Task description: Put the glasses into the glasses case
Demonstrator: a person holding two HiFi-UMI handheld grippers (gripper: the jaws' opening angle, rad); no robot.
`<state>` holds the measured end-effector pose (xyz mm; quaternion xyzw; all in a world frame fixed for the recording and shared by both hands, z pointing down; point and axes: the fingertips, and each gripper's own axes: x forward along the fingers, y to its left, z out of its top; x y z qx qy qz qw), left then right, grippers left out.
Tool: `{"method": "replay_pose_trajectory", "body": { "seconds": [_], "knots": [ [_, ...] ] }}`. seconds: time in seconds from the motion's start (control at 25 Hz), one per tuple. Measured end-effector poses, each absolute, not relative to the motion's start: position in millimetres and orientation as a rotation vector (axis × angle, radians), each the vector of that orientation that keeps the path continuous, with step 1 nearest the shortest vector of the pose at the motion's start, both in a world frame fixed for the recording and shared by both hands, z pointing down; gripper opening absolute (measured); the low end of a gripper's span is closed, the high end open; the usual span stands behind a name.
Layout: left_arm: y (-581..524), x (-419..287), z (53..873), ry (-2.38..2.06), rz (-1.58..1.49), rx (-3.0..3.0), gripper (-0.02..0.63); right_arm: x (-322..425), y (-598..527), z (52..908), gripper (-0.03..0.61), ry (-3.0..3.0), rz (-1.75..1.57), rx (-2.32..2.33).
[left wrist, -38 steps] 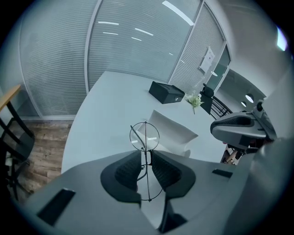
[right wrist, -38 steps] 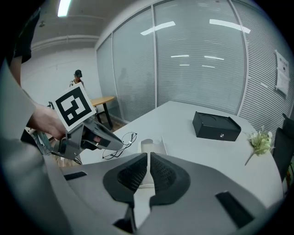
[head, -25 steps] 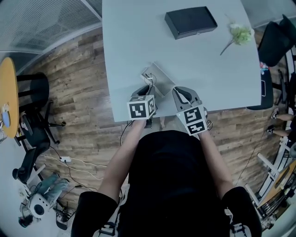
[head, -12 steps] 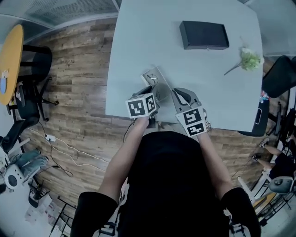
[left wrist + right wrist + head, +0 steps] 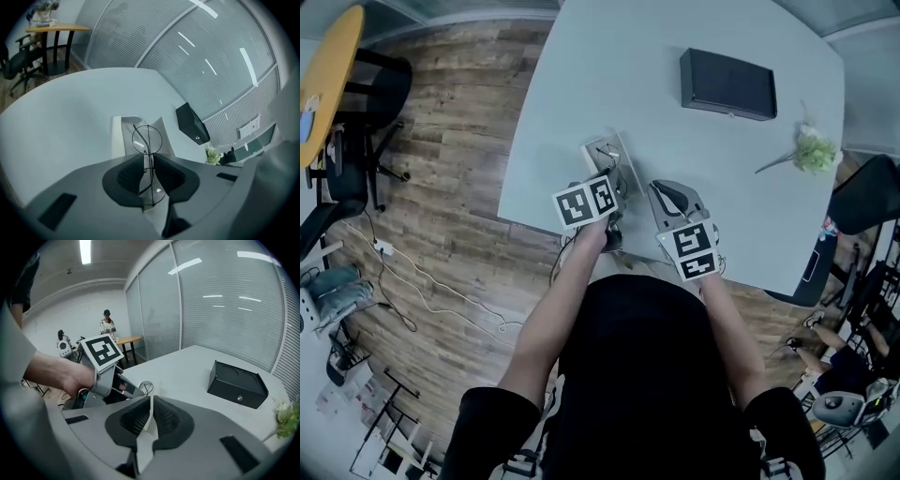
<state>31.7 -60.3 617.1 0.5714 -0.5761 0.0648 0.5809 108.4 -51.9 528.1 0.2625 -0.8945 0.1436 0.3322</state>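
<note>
Filling the upper middle of the head view, a smooth, matt, pale grey table (image 5: pixel 609 66) with rounded corners stands on a brown wood-plank floor (image 5: pixel 441 187). At 10 o'clock in that view sits a round yellow-topped side table (image 5: pixel 323 80), with black office chairs (image 5: pixel 384 80) beside it. The gripper views show tall glass partition walls (image 5: pixel 220 296) lined with fine horizontal blinds, under long ceiling strip lights.

On the table, a flat rectangular matt black box (image 5: pixel 728 83) lies toward 1 o'clock. A small pale green flower sprig (image 5: pixel 814 150) lies at 3 o'clock, well apart from it. Near the 6 o'clock edge lies the open, pale grey, soft-looking glasses case (image 5: pixel 605 155), its flap spread wide.

The left gripper (image 5: pixel 149 164) is clenched on the thin black wire glasses (image 5: pixel 147 139) with round lenses. It holds them edge-on, with the open case directly beyond them. One lens rises clear of the ribbed black pads and the other sits low between them. The right gripper (image 5: pixel 151 405), at 3 o'clock of the left one, is pinched tight on a thin pale edge of the case.

The person's black-clad torso covers the table's near edge in the head view, and both pairs of jaws are too small there to read. Two distant people (image 5: pixel 108 324) by the side table are too small to describe. Whether the glasses touch the case I cannot tell.
</note>
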Motion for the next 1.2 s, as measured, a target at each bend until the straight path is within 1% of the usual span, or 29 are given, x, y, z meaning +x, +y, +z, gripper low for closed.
{"method": "replay_pose_trajectory", "body": {
  "seconds": [0.56,1.2],
  "knots": [
    [-61,27,626,-1.411,0.133,1.232,0.081,120,-60,536,0.035,-2.35,0.378,0.652],
    [-37,17,596,-1.456,0.115,1.304,0.08,117,-58,561,0.038,-2.334,0.415,0.626]
  ]
}}
